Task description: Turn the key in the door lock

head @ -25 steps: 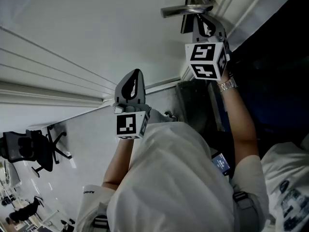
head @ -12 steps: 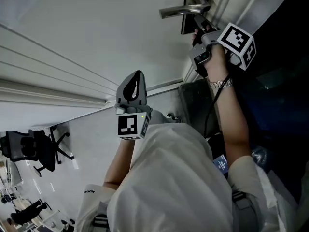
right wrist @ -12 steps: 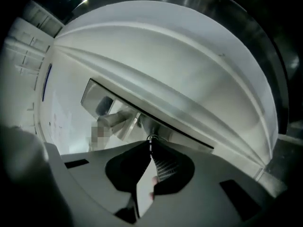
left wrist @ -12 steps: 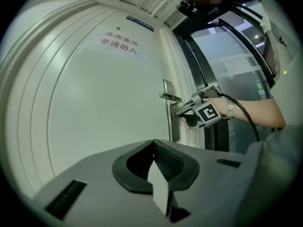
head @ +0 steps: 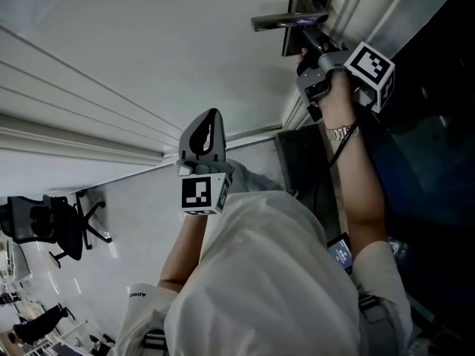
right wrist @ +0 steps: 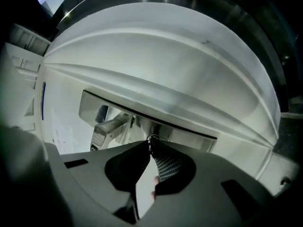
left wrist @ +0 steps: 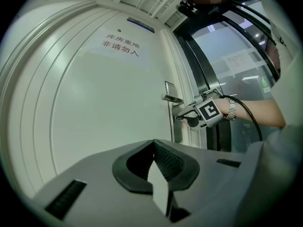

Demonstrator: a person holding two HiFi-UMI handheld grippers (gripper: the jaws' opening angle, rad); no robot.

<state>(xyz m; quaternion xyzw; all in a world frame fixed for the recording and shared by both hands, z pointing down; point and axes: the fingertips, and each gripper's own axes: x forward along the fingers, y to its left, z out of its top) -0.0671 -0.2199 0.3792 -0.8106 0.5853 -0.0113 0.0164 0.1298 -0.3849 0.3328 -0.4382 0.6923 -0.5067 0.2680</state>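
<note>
My right gripper (head: 304,48) is at the lock, just under the metal door handle (head: 286,19) on the white door (head: 148,58). In the right gripper view its tips (right wrist: 150,143) pinch the small metal key (right wrist: 152,138), which sticks out of the steel lock plate (right wrist: 189,131) beside the handle (right wrist: 111,126). Its jaws are opening, with the key still between them. The key is hidden in the head view. My left gripper (head: 204,133) hangs back in front of the door, shut with nothing in it (left wrist: 152,142), and it looks across at the right gripper (left wrist: 183,118).
A sign in red characters (left wrist: 120,45) is on the door. Dark glass panels (head: 430,132) and the door frame stand right of the lock. An office chair (head: 56,228) stands on the pale floor at lower left.
The right gripper has rolled about a quarter turn at the lock, and its marker cube has swung round to the right. The left gripper has stayed where it was.
</note>
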